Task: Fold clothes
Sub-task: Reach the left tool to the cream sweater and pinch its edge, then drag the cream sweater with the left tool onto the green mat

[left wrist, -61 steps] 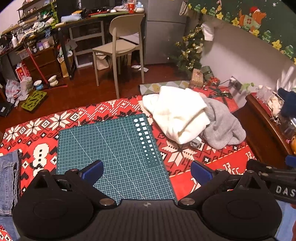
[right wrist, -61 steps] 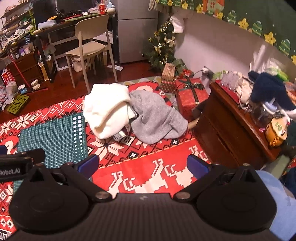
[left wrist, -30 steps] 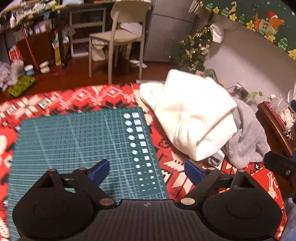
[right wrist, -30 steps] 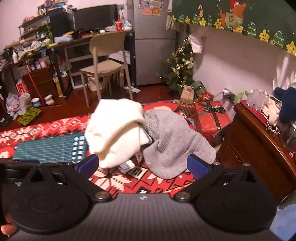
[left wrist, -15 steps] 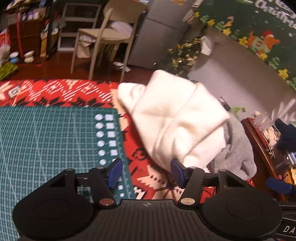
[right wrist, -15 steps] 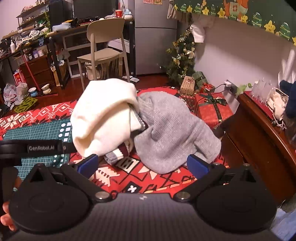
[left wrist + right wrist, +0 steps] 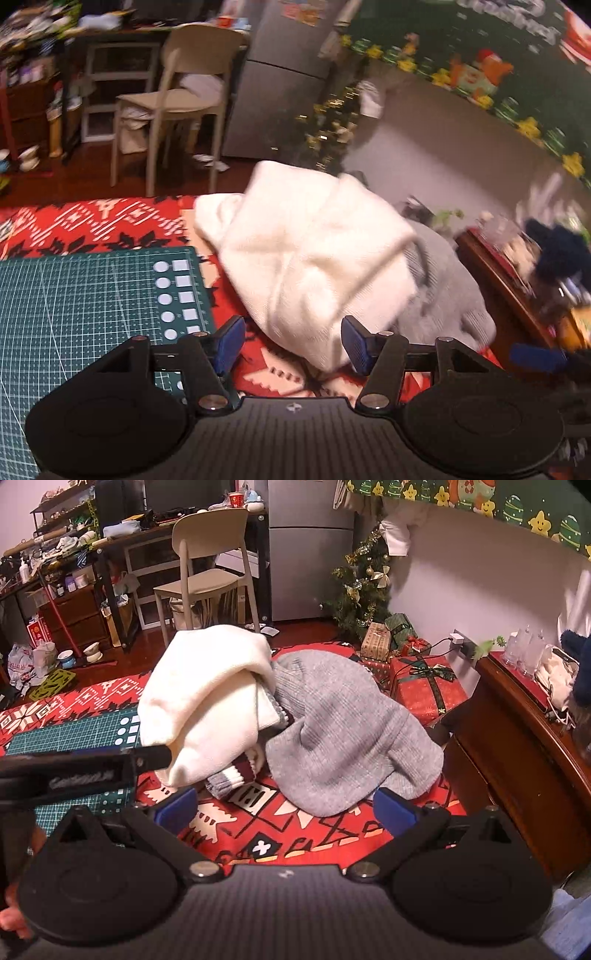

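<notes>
A white fleece garment lies in a heap on the red patterned cloth, partly on top of a grey knit garment. My left gripper is open just in front of the white garment's near edge, which sits between its blue pads, apart from them. In the right wrist view the white garment and the grey garment lie ahead, with a striped cuff between them. My right gripper is open and empty, short of the grey garment. The left gripper's body crosses that view at the left.
A green cutting mat lies left of the pile on the red cloth. A dark wooden cabinet stands close on the right. Wrapped gift boxes, a small Christmas tree and a chair stand behind the pile.
Both grippers have moved forward toward the pile. My left gripper has swung right off the mat and narrowed its opening, now at the white garment's near edge.
</notes>
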Demonstrator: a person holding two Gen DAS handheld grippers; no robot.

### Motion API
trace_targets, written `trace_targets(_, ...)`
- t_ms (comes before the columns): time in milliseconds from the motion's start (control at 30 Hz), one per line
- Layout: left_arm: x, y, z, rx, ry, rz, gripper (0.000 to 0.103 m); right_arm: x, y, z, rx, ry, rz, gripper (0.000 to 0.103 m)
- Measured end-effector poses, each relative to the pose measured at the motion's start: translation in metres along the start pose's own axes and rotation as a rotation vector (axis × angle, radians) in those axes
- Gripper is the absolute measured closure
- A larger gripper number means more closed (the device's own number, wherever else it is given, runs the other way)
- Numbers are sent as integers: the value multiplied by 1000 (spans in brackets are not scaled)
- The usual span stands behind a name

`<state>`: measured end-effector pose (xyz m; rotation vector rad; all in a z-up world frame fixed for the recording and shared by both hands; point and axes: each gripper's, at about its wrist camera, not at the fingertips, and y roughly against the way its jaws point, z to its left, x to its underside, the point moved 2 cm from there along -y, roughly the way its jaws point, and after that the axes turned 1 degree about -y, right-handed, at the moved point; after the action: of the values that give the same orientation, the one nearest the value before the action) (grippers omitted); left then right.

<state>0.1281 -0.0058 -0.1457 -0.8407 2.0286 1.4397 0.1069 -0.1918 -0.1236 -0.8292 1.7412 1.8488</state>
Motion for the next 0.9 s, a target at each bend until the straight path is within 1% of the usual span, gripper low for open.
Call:
trace_targets(33,-2,-4,4,-8,31,4,51,0,0,0,7,5,2,1)
trace_targets(100,-5,-10,7,-18,47,28,60,1,2,1,10,17,-1,1)
trace_targets(133,-6,-12,6,-18,38,36,68,1,2,2,9,26,0,1)
trace_targets(167,-6,-13,6,-18,29,43,81,1,3,3,7,33,0,1)
trace_targets(200,-7,-14,5,-19,20,50,89,1,4,4,5,40,-1,1)
trace_targets(267,-6,-12,1,-53,-11,62,94,1,5,6,-1,43,-2,1)
trace_targets(333,-6,-6,0,-85,-48,72,94,0,7,7,-6,35,2,1)
trace_targets(400,-7,4,2,-91,-65,75,94,0,8,7,-23,14,10,1)
trace_targets(567,-10,41,12,-180,-150,28,95,-1,12,7,-40,6,6,1)
trace_targets(600,-10,46,17,-191,-151,30,95,-1,13,8,-44,8,8,1)
trace_targets(733,-6,75,46,-240,-147,60,96,1,18,13,-73,13,11,1)
trace_targets(900,11,112,75,-298,-182,106,96,7,20,26,-157,19,29,1)
